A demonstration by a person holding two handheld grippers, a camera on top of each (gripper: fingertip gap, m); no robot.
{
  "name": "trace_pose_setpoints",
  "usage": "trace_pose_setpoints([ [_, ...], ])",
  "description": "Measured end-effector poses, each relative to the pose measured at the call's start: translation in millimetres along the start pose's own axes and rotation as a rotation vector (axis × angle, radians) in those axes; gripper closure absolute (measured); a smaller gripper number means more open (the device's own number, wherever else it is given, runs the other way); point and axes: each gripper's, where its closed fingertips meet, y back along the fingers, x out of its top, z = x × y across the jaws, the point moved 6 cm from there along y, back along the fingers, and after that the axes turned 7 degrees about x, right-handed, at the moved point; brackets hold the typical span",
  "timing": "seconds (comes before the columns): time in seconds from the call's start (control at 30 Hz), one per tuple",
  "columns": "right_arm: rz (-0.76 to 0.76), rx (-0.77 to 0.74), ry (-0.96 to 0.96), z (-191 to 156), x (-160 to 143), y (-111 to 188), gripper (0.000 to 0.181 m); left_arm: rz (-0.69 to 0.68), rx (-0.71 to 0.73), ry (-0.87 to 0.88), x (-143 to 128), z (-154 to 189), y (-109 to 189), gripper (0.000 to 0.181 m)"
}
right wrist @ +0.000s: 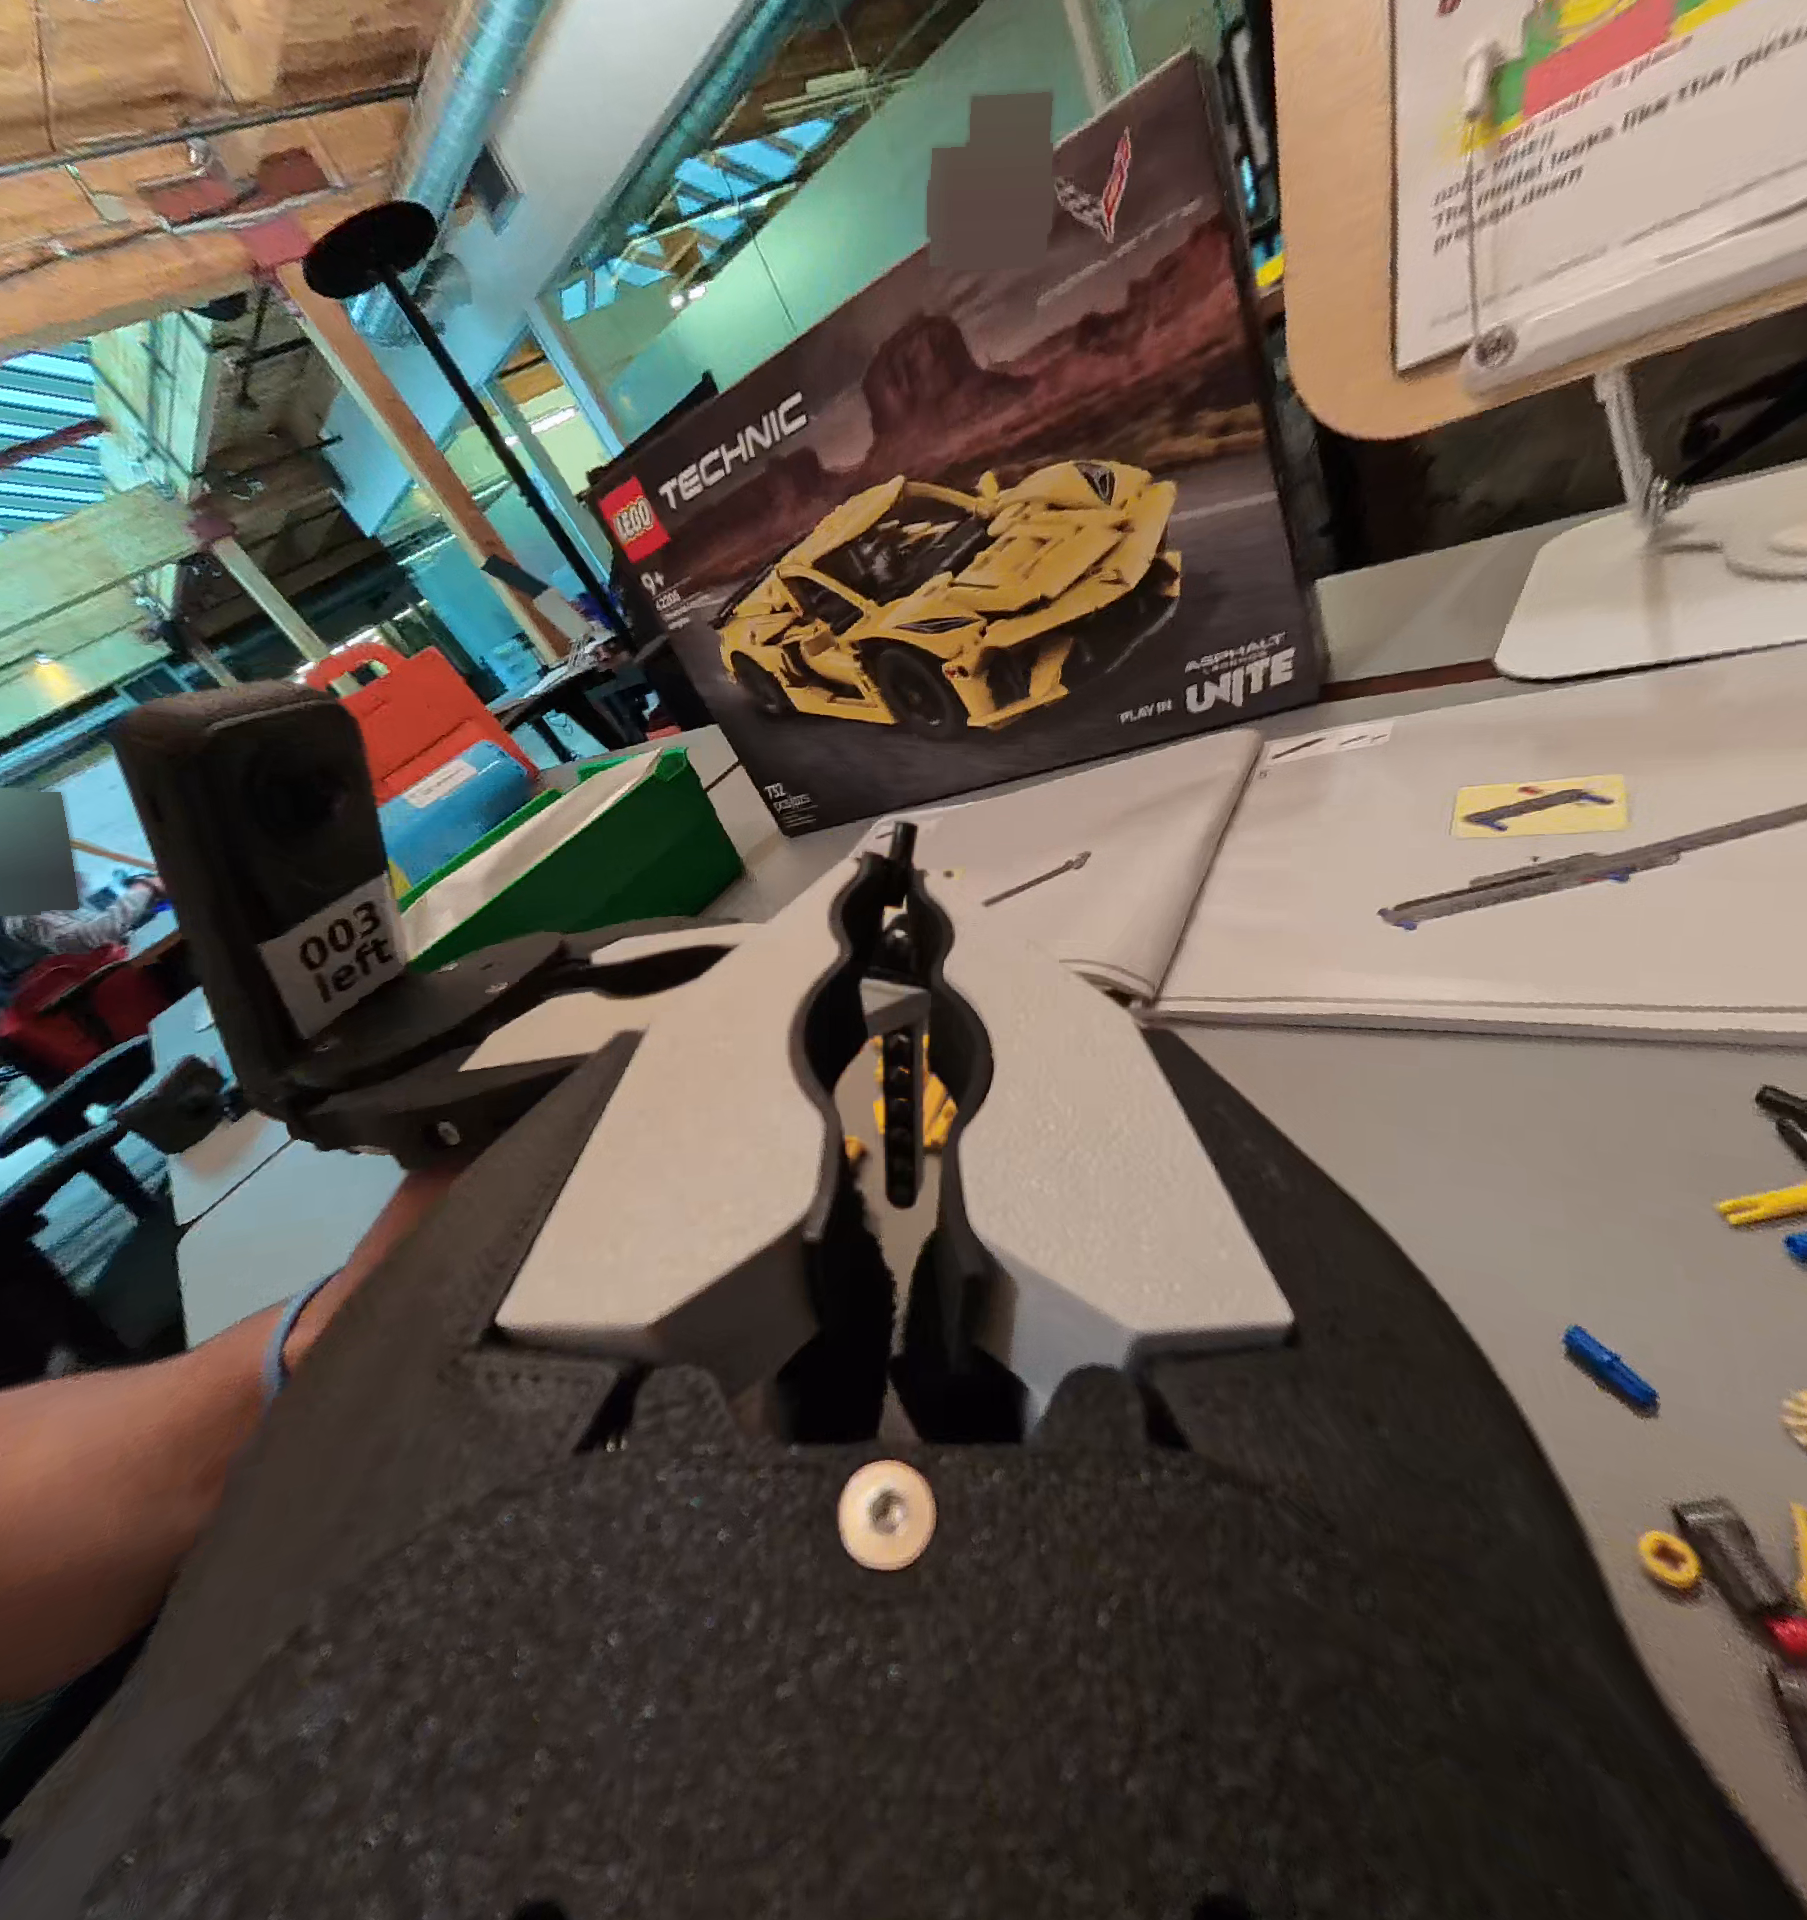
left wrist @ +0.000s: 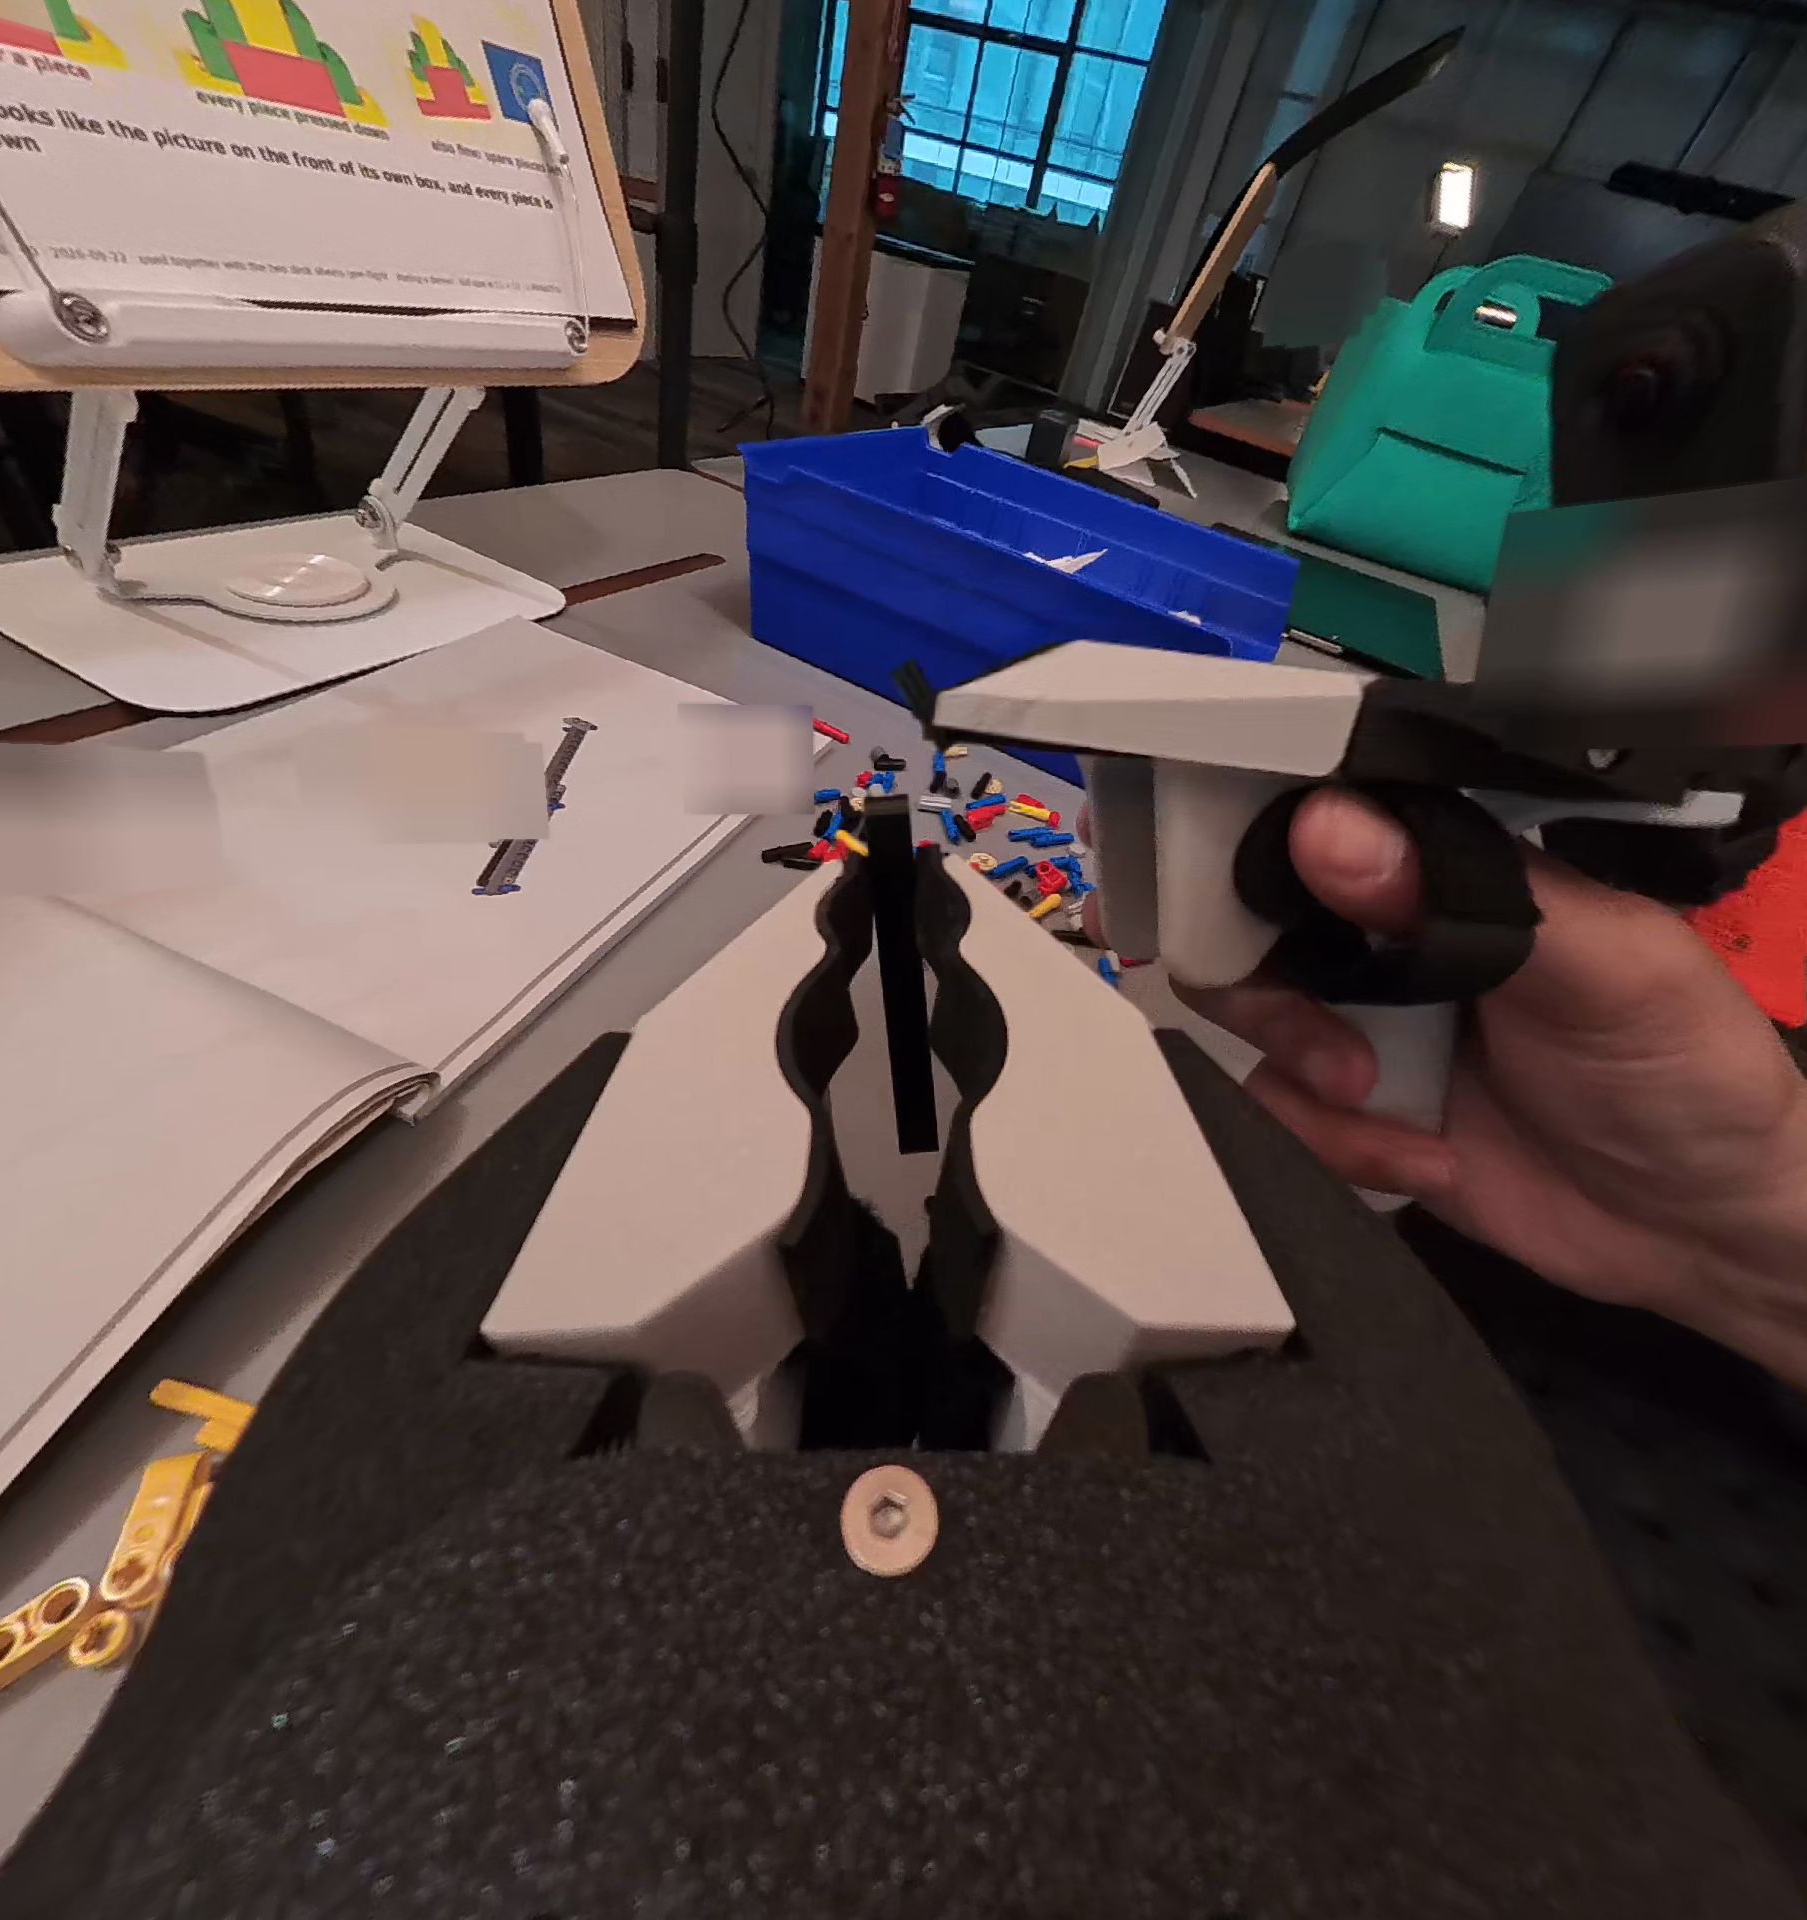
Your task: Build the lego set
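Lighting: dim indoor, bluish daylight from rear windows (left wrist: 992,94); soft shadows on counter (right wrist: 1450,1143). Optics: wide-angle, strong edge bending. Sharpness: foreground soft, slight motion blur at the margins.

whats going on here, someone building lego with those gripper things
Yes. A person holds a gripper in each hand above a grey table. The left gripper is shut on a long black beam; the right gripper pinches a small black pin. The open instruction booklet and scattered small coloured pieces lie nearby.
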Motion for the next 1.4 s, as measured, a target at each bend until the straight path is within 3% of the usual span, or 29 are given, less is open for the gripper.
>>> trace_pose_setpoints([
  [0.27,-0.052,0.017,0.003,1,-5,-3,0.178,-0.001,-0.011,-0.025,1,2,1,0.175],
  [0.6,-0.059,0.037,-0.009,1,-2,0,0.179,-0.003,0.058,-0.195,1,4,1,0.175],
  [0.8,-0.152,-0.021,0.078,-1,-4,5,0.180,0.006,0.028,-0.056,3,-6,2,0.175],
  [1.03,-0.198,-0.049,0.117,-1,-7,6,0.180,-0.015,0.057,-0.074,1,-9,1,0.175],
  [1.1,-0.340,-0.079,0.187,11,-9,16,0.179,-0.029,0.094,-0.082,0,-19,3,0.175],
  [1.23,-0.955,-0.104,0.241,54,-33,38,0.179,-0.015,0.137,-0.065,6,-35,7,0.175],
  [1.4,-1.461,-0.048,0.442,81,-34,32,0.179,0.000,0.156,-0.033,8,-46,10,0.175],
])
